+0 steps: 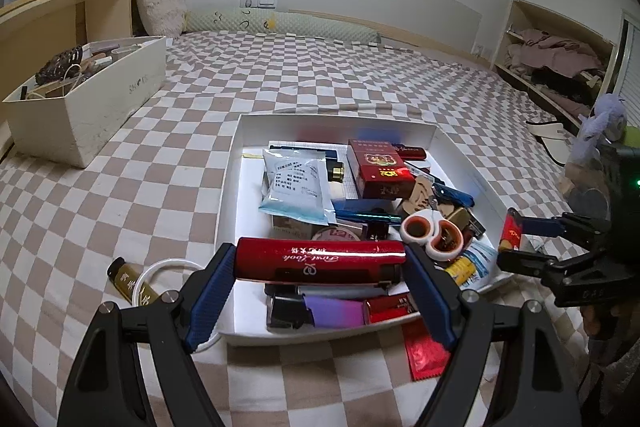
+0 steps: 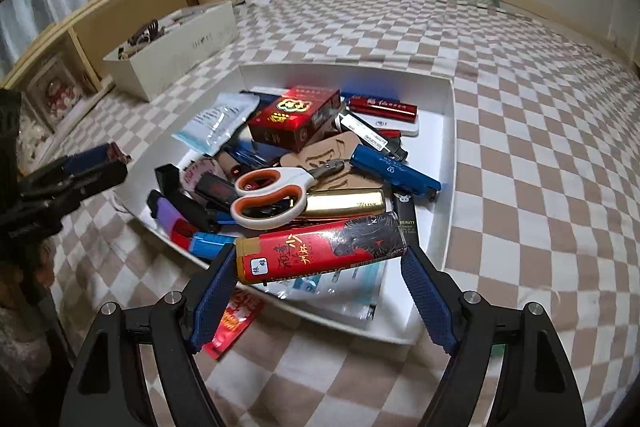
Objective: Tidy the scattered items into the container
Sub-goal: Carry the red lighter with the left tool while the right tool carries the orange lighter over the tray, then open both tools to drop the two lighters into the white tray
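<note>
With the white tray (image 1: pixel 434 135) already filling up, the left tool (image 1: pixel 320 267) is gripping a red lighter (image 1: pixel 320 261) and the right tool (image 2: pixel 318 261) a patterned lighter (image 2: pixel 320 251) above it, while a gold lighter (image 1: pixel 130 285), a white ring (image 1: pixel 168 265) and a red packet (image 1: pixel 426 357) are still lying on the bed (image 1: pixel 280 75).

Left tongs (image 1: pixel 320 269) clamped endwise on red lighter (image 1: pixel 320 263) — right tongs (image 2: pixel 320 259) likewise, red-black lighter (image 2: pixel 320 251).

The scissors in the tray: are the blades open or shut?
Shut. The scissors lie flat on the pile, handles together, the blades meeting at one tip.
</note>
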